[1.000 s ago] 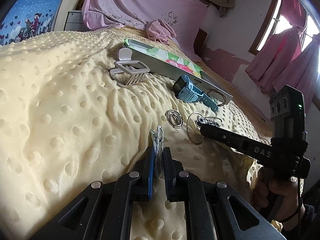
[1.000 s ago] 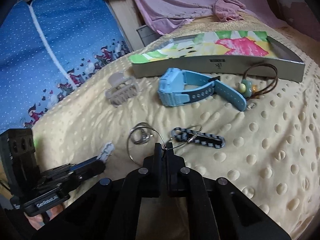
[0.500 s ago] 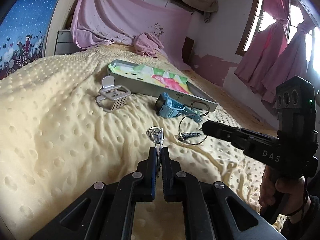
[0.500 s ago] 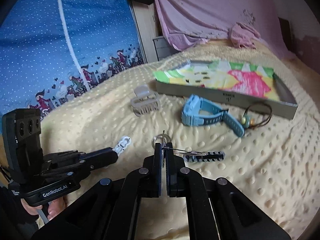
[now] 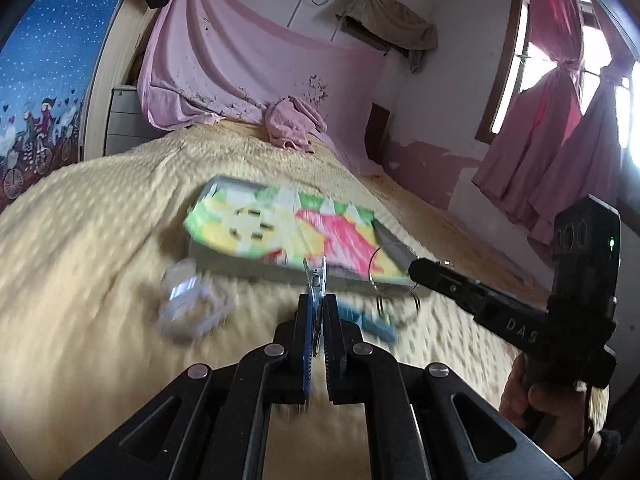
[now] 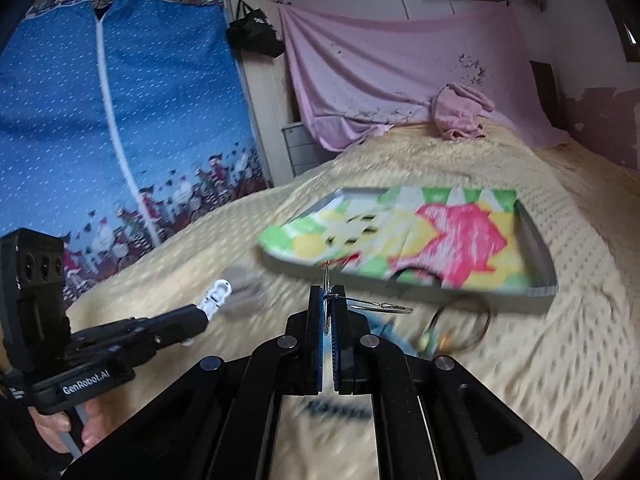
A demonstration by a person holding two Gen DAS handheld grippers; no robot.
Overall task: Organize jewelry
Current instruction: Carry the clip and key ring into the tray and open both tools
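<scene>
My left gripper (image 5: 317, 304) is shut on a small white hair clip (image 5: 316, 274) and holds it above the yellow bedspread; the clip also shows in the right wrist view (image 6: 216, 293). My right gripper (image 6: 329, 300) is shut on a thin wire hoop (image 6: 376, 303), also raised; the hoop shows in the left wrist view (image 5: 384, 270). A grey tray with a bright flower lining (image 5: 280, 228) (image 6: 420, 236) lies just beyond both grippers. A blue watch (image 5: 370, 322), a clear claw clip (image 5: 188, 308) and a brown cord with beads (image 6: 460, 326) lie blurred on the bedspread.
A crumpled pink cloth (image 5: 294, 122) lies at the far end of the bed. A pink sheet hangs on the back wall (image 6: 400, 80). A blue patterned wardrobe cover (image 6: 100, 120) stands to the left. Pink curtains (image 5: 560, 152) hang at the right.
Both grippers have lifted their items off the bedspread and moved forward toward the tray. The view is now motion-blurred.
</scene>
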